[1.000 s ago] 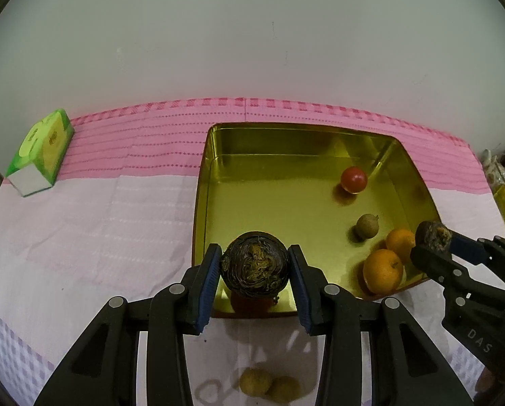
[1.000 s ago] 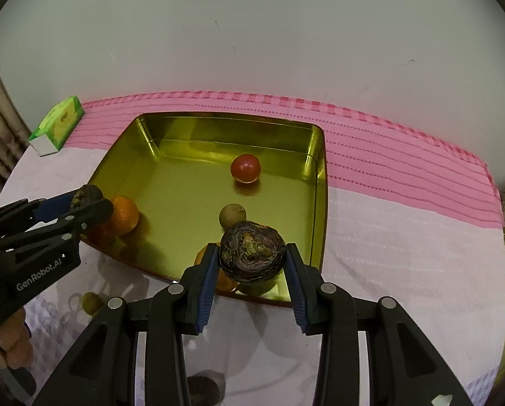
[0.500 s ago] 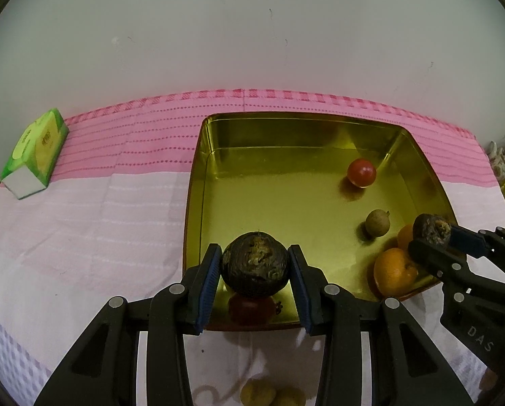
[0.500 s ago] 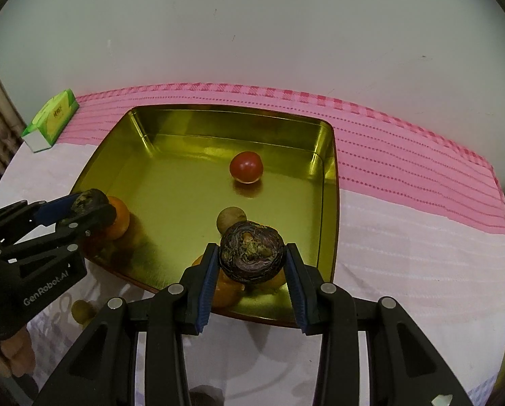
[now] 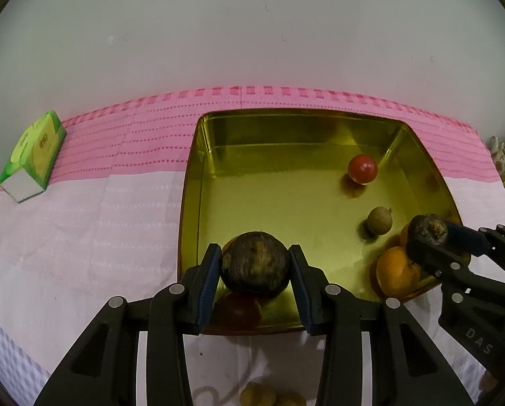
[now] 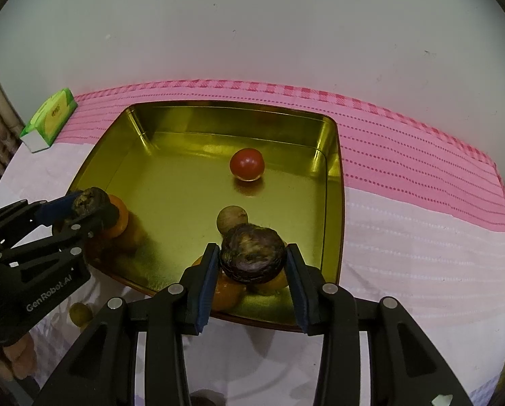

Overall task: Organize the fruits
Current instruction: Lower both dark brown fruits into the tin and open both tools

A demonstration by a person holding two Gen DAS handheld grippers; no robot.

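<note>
My left gripper (image 5: 255, 272) is shut on a dark brown round fruit (image 5: 255, 265), held over the near left edge of the gold tray (image 5: 191, 186). My right gripper (image 6: 251, 264) is shut on a second dark wrinkled fruit (image 6: 252, 257) above the tray's near right corner (image 6: 333, 203). In the tray lie a red tomato (image 5: 362, 168), a small brown fruit (image 5: 380, 220) and oranges (image 5: 396, 272). In the right wrist view the tomato (image 6: 247, 164), the brown fruit (image 6: 231, 218) and an orange (image 6: 118, 218) show, and the left gripper (image 6: 90, 204) enters from the left.
A green tissue pack (image 5: 32, 159) lies at the far left on the pink cloth (image 5: 117, 135). Two small yellowish fruits (image 5: 269, 397) lie on the cloth in front of the tray; one shows in the right wrist view (image 6: 79, 313). A wall stands behind.
Both grippers have moved forward over the tray's near edge with their dark fruits still held. The tray looks closer and larger in both views.
</note>
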